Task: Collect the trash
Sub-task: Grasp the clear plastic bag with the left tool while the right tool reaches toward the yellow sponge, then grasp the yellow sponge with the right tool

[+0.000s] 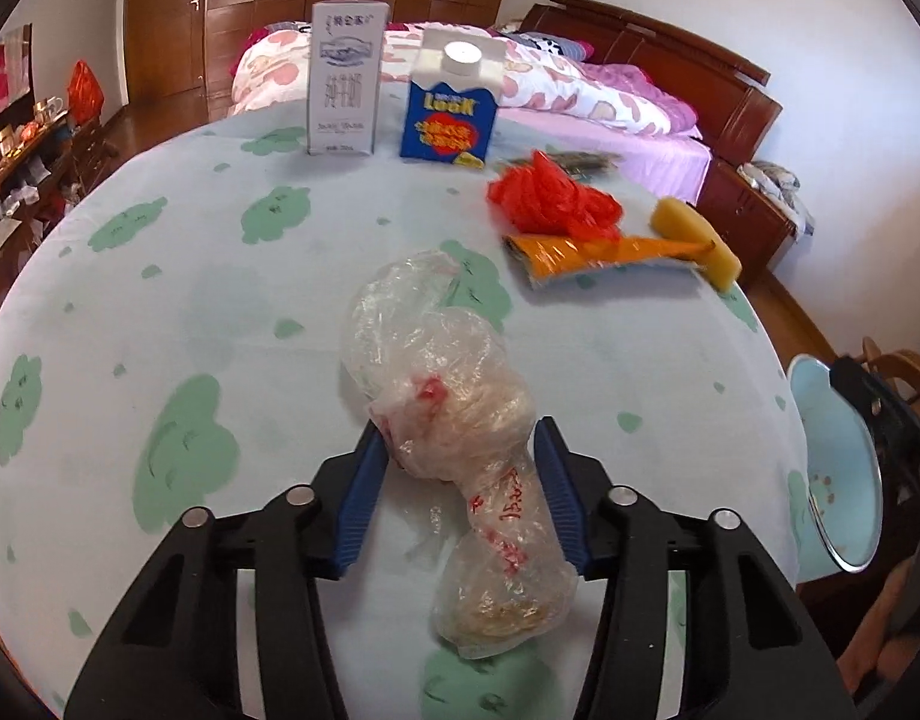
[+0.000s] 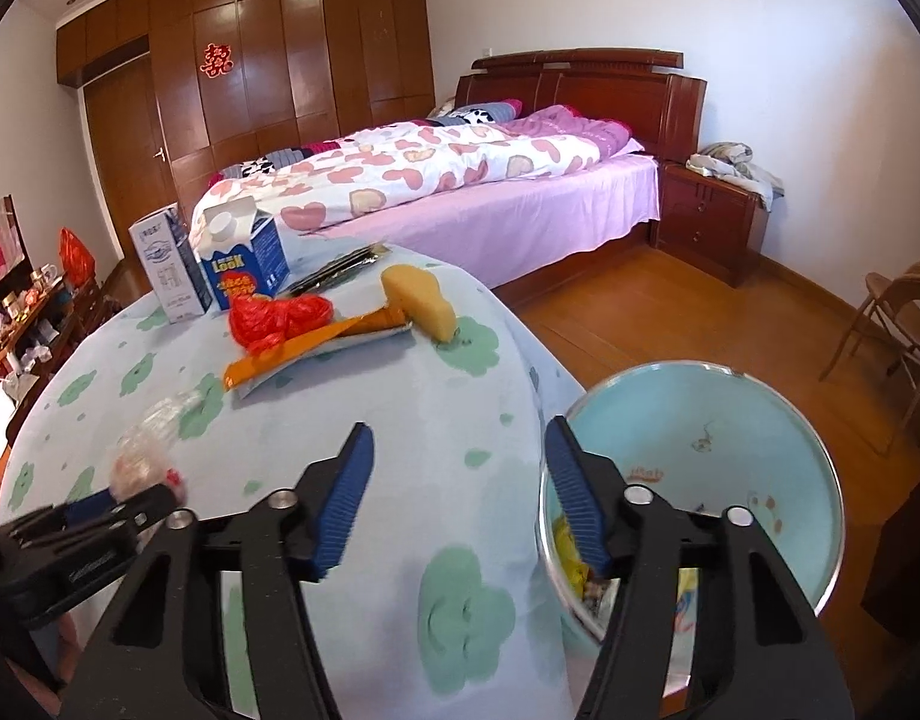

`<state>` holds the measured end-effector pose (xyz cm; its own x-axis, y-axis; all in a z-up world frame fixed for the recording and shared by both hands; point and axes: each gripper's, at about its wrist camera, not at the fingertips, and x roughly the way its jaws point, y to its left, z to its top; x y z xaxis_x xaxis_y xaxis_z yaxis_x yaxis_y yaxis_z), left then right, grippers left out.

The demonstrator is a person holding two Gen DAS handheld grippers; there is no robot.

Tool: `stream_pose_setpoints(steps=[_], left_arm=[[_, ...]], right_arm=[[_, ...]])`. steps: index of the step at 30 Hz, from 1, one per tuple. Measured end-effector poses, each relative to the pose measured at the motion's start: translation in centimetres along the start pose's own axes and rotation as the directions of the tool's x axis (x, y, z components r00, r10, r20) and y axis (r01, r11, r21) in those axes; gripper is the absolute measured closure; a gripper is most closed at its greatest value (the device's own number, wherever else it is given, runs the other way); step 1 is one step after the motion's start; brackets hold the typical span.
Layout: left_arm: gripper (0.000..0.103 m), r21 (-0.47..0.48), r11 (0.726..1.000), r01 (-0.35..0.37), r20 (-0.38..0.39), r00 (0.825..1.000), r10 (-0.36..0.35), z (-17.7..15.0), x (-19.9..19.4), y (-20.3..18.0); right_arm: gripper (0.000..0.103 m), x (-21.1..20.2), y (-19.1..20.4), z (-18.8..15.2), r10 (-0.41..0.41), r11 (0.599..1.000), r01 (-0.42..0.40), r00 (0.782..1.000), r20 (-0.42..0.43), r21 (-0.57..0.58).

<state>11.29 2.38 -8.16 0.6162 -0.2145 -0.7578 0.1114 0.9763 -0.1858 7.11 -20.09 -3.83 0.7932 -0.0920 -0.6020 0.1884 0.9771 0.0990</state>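
Note:
A crumpled clear plastic bag (image 1: pixel 442 396) with red print lies on the round table (image 1: pixel 220 300). My left gripper (image 1: pixel 459 426) is shut on it, one blue pad against each side. In the right wrist view the bag (image 2: pixel 142 456) shows blurred at the left gripper's tips. My right gripper (image 2: pixel 460 426) stands open over the table edge with nothing between its pads. Its right finger overlaps the near rim of a light-blue basin (image 2: pixel 808 420) that holds some wrappers. A red plastic bag (image 1: pixel 550 198), an orange wrapper (image 1: pixel 592 252) and a yellow sponge (image 1: pixel 697 234) lie further back on the right.
A white milk carton (image 1: pixel 345 78) and a blue carton (image 1: pixel 451 108) stand at the table's far edge, with a dark wrapper (image 1: pixel 580 162) nearby. Behind are a bed (image 2: pixel 460 192), a nightstand (image 2: pixel 712 228), a folding chair (image 2: pixel 898 324) and a cluttered dresser (image 1: pixel 22 168).

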Motion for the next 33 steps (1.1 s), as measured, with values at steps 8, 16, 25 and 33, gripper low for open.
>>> stream_pose_setpoints(steps=[8,16,25,33], left_arm=[[0.061,-0.025,0.999,0.02,0.056,0.998,-0.019,3.3,-1.3,4.0],[0.061,-0.043,0.998,-0.053,0.06,0.997,0.056,4.8,-1.7,6.8],[0.061,-0.048,0.996,-0.07,0.049,0.996,0.072,4.3,-1.6,7.6],[0.061,-0.035,0.997,-0.066,0.069,0.995,0.068,3.6,-2.7,6.6]], right_arm=[[0.051,4.9,-0.3,4.9,0.04,0.999,-0.04,0.999,-0.009,-0.03],[0.052,11.5,-0.3,8.1,0.117,0.993,-0.119,0.984,-0.135,-0.012],[0.081,13.6,1.3,7.7,0.135,0.988,-0.147,0.969,-0.208,-0.042],[0.083,7.8,2.1,6.6,0.127,0.991,-0.129,0.991,-0.05,-0.033]])
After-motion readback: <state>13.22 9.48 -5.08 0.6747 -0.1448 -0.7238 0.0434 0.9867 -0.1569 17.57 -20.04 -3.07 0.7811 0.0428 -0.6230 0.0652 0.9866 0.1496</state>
